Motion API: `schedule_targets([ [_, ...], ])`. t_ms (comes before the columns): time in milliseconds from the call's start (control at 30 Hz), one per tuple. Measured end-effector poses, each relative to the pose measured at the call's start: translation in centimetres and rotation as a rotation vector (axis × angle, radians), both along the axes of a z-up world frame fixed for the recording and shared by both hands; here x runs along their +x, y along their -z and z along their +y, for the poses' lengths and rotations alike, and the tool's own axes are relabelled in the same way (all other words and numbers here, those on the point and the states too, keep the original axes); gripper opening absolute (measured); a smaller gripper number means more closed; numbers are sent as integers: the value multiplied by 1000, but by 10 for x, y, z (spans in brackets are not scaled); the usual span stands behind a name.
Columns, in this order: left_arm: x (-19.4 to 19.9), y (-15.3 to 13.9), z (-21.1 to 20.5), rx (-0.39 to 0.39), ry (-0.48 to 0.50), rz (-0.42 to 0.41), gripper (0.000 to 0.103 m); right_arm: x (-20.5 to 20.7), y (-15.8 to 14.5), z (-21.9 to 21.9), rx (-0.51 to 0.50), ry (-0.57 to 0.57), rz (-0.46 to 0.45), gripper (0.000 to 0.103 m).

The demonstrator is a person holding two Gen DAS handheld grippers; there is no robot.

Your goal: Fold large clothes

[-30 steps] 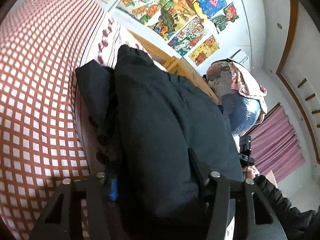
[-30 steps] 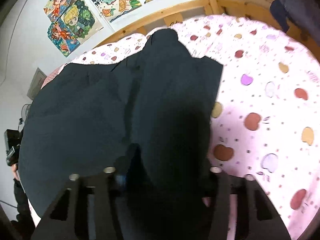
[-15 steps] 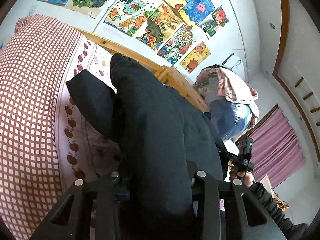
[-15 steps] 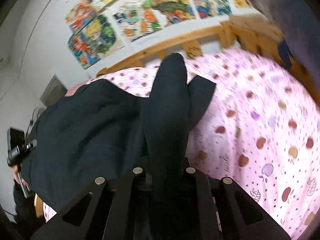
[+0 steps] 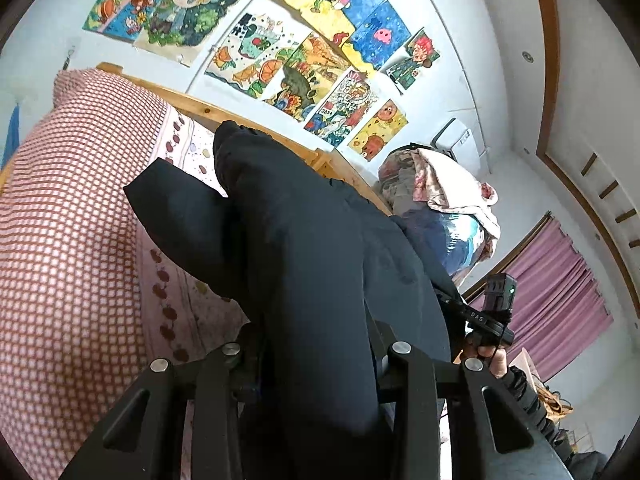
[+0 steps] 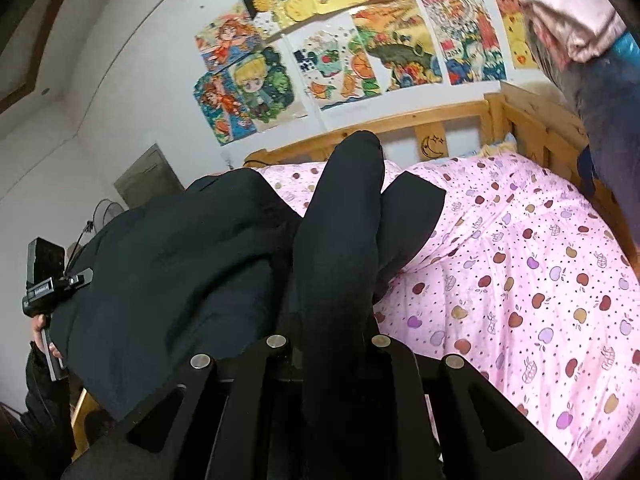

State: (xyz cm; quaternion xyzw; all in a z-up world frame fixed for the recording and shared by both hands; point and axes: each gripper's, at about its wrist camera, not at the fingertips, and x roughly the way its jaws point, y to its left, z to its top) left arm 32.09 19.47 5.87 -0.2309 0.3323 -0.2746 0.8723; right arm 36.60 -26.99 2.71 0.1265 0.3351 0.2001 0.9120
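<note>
**Dark garment lifted by both grippers over the bed**

The left gripper [image 5: 312, 364] and the right gripper [image 6: 328, 344] each have their jaws clenched on a bunched edge of the same dark garment [image 5: 304, 248], which hangs raised between them. Its far end trails down onto the pink bedsheet [image 6: 540, 280], printed with small apples. In the right wrist view the cloth runs off to the left toward the other gripper, where the person's hand [image 6: 40, 328] shows at the frame edge.

The garment looks soft, limp and fairly thick. It drapes in heavy rolls rather than holding any shape, so it will likely sag in the middle and fold wherever it is unsupported. It seems neither slippery nor fragile. The best holds are probably the corners or hem, kept well apart so the cloth stays taut while it is lowered flat.

The bed is a soft, yielding surface that may wrinkle under the cloth. A checked blanket [image 5: 60, 240] lies beside the sheet. A wooden bed frame [image 6: 440, 124] runs along the wall, which is covered with colourful drawings [image 6: 360, 60]. A pile of bedding [image 5: 444, 200] is stacked at the bed's end, and purple curtains [image 5: 560, 300] hang beyond.
</note>
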Motion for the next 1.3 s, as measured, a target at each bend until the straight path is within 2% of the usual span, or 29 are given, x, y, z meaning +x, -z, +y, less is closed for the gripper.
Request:
schedule_targets([
  [167,-17,16,12,9,-11,28,33,-24,20,3,-33,-4,23,11],
  [267,-19,44,14,57,-34,63,33,-27,43,0,-60,51,56,11],
  [333,-21,61,21,50,-58,81,34,-28,55,-7,-46,96,69,14],
  [400,-25,69,27,42,-78,89,39,-29,61,-15,-45,139,68,16],
  [467,-27,72,27,77,-99,94,45,-32,63,-14,-83,152,58,18],
  [533,-30,69,22,151,-127,96,53,-34,62,-9,-135,153,56,26],
  [600,-32,66,18,215,-162,98,63,-40,61,-2,-191,151,53,52],
  [633,-33,64,16,241,-178,97,66,-41,60,1,-217,149,50,58],
  [667,-35,62,15,279,-207,93,73,-43,58,5,-238,149,47,67],
  [700,-38,59,15,317,-240,85,80,-45,57,9,-266,153,44,70],
  [767,-45,54,14,393,-311,62,88,-46,53,14,-304,158,36,71],
  [900,-60,46,16,469,-412,40,98,-57,45,20,-349,187,3,81],
  [1100,-86,32,10,573,-549,10,98,-76,31,21,-410,218,-54,84],
  [1300,-116,19,-1,610,-648,-14,98,-107,13,19,-409,233,-137,90],
])
